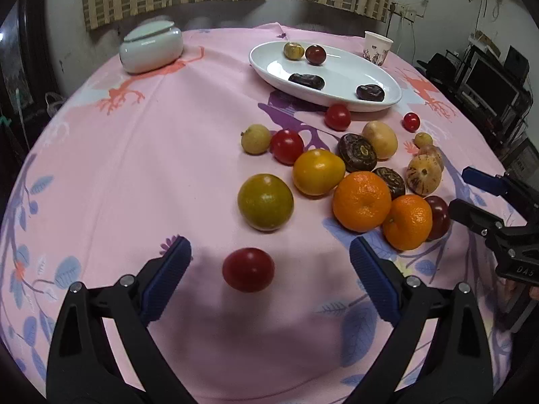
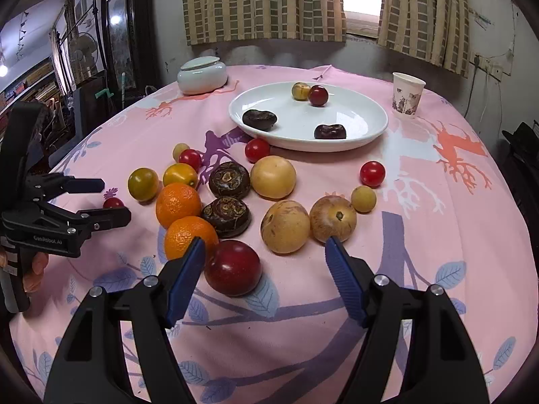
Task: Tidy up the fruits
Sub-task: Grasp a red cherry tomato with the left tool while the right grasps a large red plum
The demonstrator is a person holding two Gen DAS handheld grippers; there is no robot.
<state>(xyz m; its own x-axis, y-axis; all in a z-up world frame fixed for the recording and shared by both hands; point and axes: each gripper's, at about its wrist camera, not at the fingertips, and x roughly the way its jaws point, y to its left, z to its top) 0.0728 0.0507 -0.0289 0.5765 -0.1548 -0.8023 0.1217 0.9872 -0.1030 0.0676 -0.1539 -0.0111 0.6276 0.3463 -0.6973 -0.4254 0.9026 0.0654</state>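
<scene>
My left gripper [image 1: 269, 252] is open just above the pink tablecloth, with a small red tomato [image 1: 248, 269] lying free between its blue pads. My right gripper [image 2: 265, 240] is also open. A dark red plum [image 2: 233, 267] sits between its fingers, nearer the left pad [image 2: 187, 276], with no pad pressing on it. Beyond lie two oranges [image 2: 178, 204], a yellow-green fruit [image 1: 265, 202], brown water chestnuts [image 2: 229, 179], tan fruits and more tomatoes. The white oval plate [image 2: 303, 118] at the back holds two dark fruits, a yellowish one and a dark red one.
A pale lidded jar [image 2: 202, 75] stands at the back left and a paper cup [image 2: 407, 96] at the back right. In each wrist view the other gripper [image 1: 460, 189] shows at the side, held by a hand. The round table's edge curves close in front.
</scene>
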